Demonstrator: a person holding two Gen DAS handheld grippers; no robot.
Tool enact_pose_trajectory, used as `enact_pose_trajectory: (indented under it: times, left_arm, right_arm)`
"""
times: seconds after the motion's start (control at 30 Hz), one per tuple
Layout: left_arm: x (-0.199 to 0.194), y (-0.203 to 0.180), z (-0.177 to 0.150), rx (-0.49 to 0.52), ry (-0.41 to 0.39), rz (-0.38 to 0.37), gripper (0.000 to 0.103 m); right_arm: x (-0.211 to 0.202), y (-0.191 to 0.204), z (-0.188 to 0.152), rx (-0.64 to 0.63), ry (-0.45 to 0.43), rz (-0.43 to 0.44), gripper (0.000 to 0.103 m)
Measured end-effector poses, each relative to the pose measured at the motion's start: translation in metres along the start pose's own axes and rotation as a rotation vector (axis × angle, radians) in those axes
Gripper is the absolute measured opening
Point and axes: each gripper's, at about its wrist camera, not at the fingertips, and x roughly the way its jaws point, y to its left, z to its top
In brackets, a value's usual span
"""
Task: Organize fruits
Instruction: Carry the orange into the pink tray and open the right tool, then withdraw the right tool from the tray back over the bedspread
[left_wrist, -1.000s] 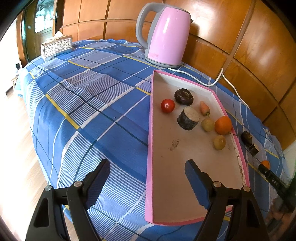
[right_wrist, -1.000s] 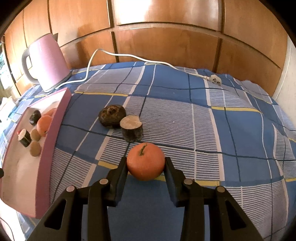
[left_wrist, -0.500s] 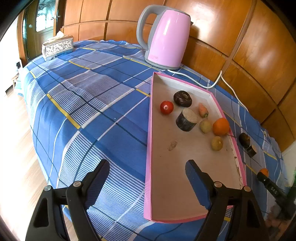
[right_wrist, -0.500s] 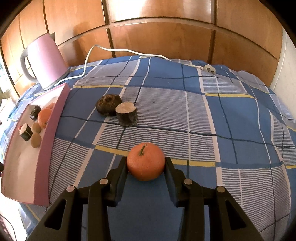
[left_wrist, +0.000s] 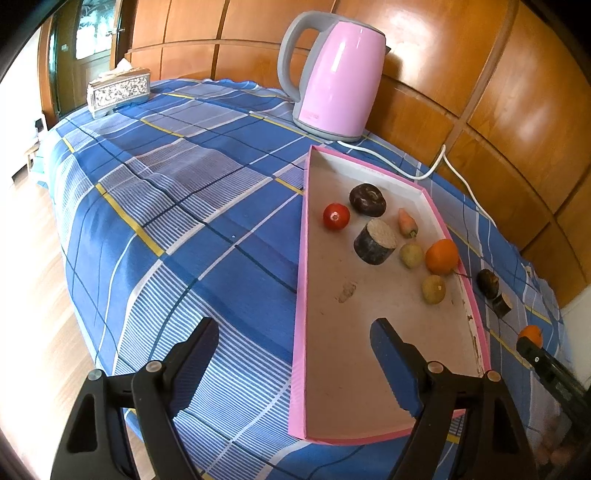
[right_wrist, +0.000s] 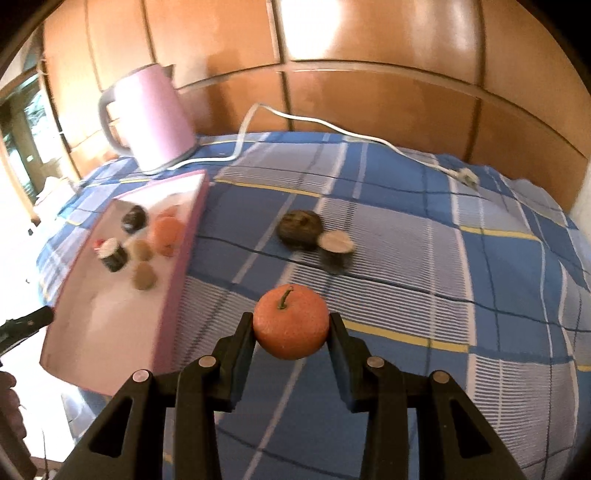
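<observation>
Right wrist view: blue plaid cloth beneath glossy wood panelling, right gripper pinching a dimpled round orange; left gripper spread.

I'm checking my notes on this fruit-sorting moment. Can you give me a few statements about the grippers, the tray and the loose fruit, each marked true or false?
1. The right gripper is shut on an orange. True.
2. The left gripper holds a tomato. False: it is open and holds nothing; the tomato lies in the pink tray.
3. Another orange lies in the tray. True.
4. The tray sits on bare wood. False: it rests on a blue plaid cloth.
5. Two dark items lie on the cloth outside the tray. True.
6. The kettle is green. False: it is pink.
</observation>
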Motion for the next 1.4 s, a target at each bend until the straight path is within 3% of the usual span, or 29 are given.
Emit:
enact_pose_trajectory:
  times: [0.37,0.63,0.77,1.03,1.2,1.4]
  left_arm:
    - [0.001,0.004,0.001,-0.014,0.002,0.007,0.085]
    - [0.001,0.012,0.004,-0.042,-0.013,0.027,0.085]
    - [0.003,0.016,0.004,-0.051,-0.007,0.033,0.085]
    - [0.005,0.018,0.003,-0.056,0.002,0.037,0.085]
    - [0.005,0.018,0.003,-0.055,0.004,0.037,0.085]
    - [0.004,0.017,0.003,-0.053,0.003,0.034,0.085]
  right_arm:
    - [-0.004,0.065,0.012,-0.18,0.007,0.152,0.039]
    - [0.018,0.099,0.019,-0.277,0.049,0.183,0.039]
    - [0.031,0.115,0.018,-0.33,0.075,0.159,0.04]
    - [0.042,0.118,0.014,-0.324,0.092,0.14,0.041]
    - [0.036,0.119,0.014,-0.312,0.071,0.155,0.053]
    - [0.025,0.114,0.016,-0.283,0.027,0.143,0.053]
